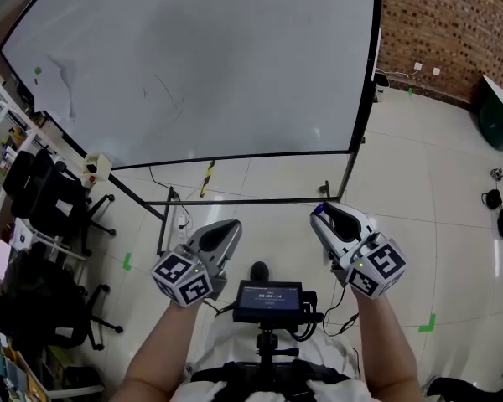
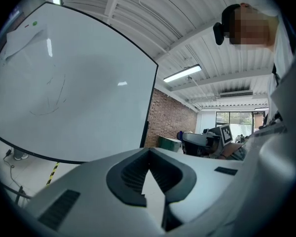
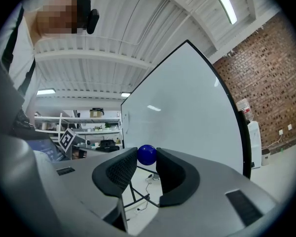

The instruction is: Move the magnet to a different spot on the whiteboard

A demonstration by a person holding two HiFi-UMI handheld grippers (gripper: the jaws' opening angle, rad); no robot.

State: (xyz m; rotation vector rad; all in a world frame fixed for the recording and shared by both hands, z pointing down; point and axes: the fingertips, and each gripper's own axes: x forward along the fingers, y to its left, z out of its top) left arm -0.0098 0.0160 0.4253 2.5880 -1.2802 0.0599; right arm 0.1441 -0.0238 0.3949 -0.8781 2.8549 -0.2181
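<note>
We see right gripper (image 3: 147, 157) clamped on blue ball magnet (image 3: 147, 154); left gripper (image 2: 149, 151) closed, empty. We judge magnet light, hard, slick: pinch across its middle.

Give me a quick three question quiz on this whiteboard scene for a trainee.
1. True or false: the left tongs hold the blue magnet.
2. The wall right of the whiteboard is: A brick, B glass, C tile.
3. What colour is the dot near the whiteboard's top left corner?
Key: 1 false, the right tongs grip it; 2 A; 3 green.
</note>
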